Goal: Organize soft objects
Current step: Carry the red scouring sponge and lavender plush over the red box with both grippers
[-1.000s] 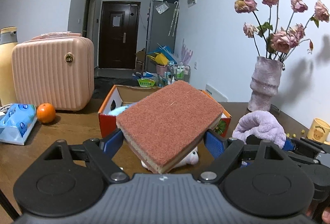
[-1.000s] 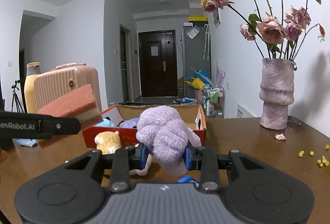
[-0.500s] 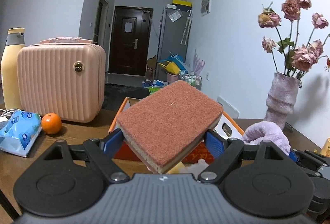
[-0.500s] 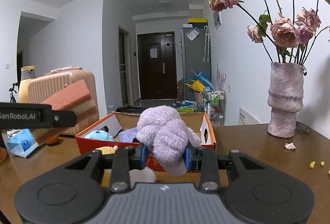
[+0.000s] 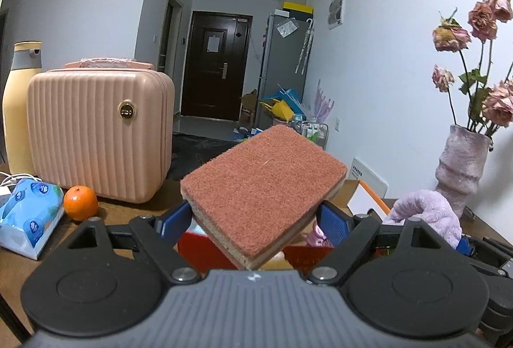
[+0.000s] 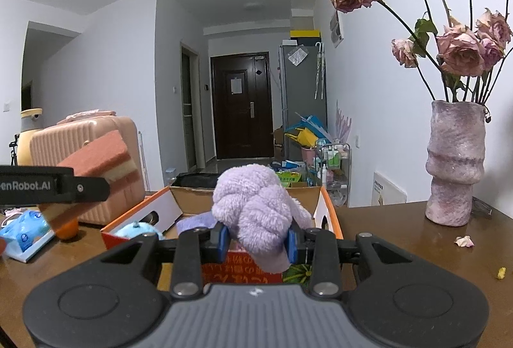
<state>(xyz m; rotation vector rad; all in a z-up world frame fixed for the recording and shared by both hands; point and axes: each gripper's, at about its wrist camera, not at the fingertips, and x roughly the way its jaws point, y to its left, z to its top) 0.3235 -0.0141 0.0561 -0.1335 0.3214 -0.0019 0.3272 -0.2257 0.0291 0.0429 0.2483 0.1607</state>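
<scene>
My left gripper (image 5: 256,219) is shut on a reddish-brown scouring sponge (image 5: 263,191) with a yellow foam layer, held tilted above the near edge of the red and orange cardboard box (image 5: 205,248). My right gripper (image 6: 256,240) is shut on a fluffy purple cloth (image 6: 256,213), held just in front of the same box (image 6: 330,216). In the right wrist view the sponge (image 6: 102,155) and the left gripper's finger (image 6: 54,186) show at the left. Inside the box lie a light blue plush (image 6: 138,229) and a purple soft item (image 6: 195,221).
A pink ribbed case (image 5: 99,136), a yellow bottle (image 5: 19,104), an orange (image 5: 80,203) and a blue tissue pack (image 5: 29,213) stand on the left of the brown table (image 6: 416,239). A purple vase (image 6: 455,165) with dried roses stands at the right, with crumbs nearby.
Both grippers have moved forward toward the box with their loads. The box now sits close under them, and the small plush toys in front of it have dropped out of view.
</scene>
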